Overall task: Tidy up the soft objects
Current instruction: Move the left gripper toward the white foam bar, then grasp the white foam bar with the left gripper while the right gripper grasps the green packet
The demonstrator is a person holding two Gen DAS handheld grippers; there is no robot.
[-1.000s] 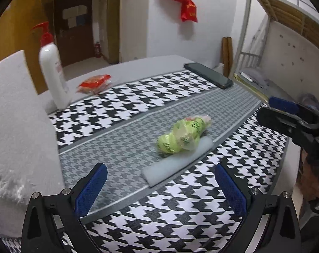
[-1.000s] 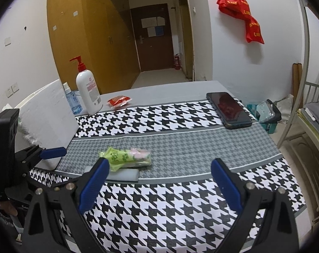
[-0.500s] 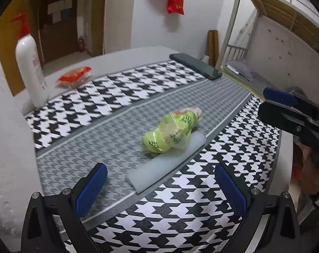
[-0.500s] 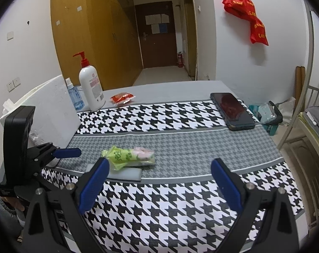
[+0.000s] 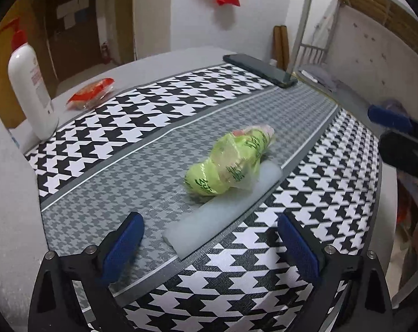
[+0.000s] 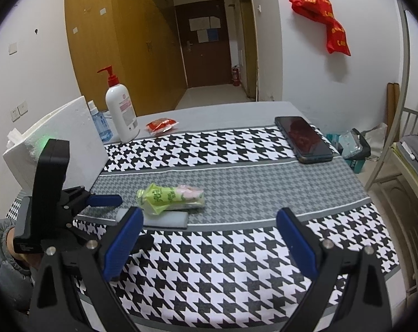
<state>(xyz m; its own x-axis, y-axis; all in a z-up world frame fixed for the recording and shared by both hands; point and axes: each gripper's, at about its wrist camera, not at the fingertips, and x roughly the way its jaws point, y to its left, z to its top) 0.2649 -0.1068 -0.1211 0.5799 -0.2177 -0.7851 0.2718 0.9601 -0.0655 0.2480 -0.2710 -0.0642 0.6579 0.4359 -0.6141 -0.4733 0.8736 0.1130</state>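
Observation:
A green plastic-wrapped soft packet [image 5: 231,163] lies on a white foam strip [image 5: 222,215] on the grey band of the tablecloth; both show in the right wrist view as the packet [image 6: 170,197] and the strip [image 6: 164,220]. My left gripper [image 5: 209,243] is open and empty, low over the table just short of the strip's near end; it also shows in the right wrist view [image 6: 104,202]. My right gripper [image 6: 206,240] is open and empty, above the houndstooth band, in front and right of the packet.
A white pump bottle [image 6: 120,113] and a blue spray bottle [image 6: 99,124] stand at the back left beside a white foam block [image 6: 59,141]. A red snack packet [image 6: 160,125] and a black phone [image 6: 303,139] lie farther back. A metal bed frame [image 6: 402,127] stands right.
My left gripper has moved forward and down toward the foam strip and packet, which look larger and closer. My right gripper has drifted slightly. Both stay open.

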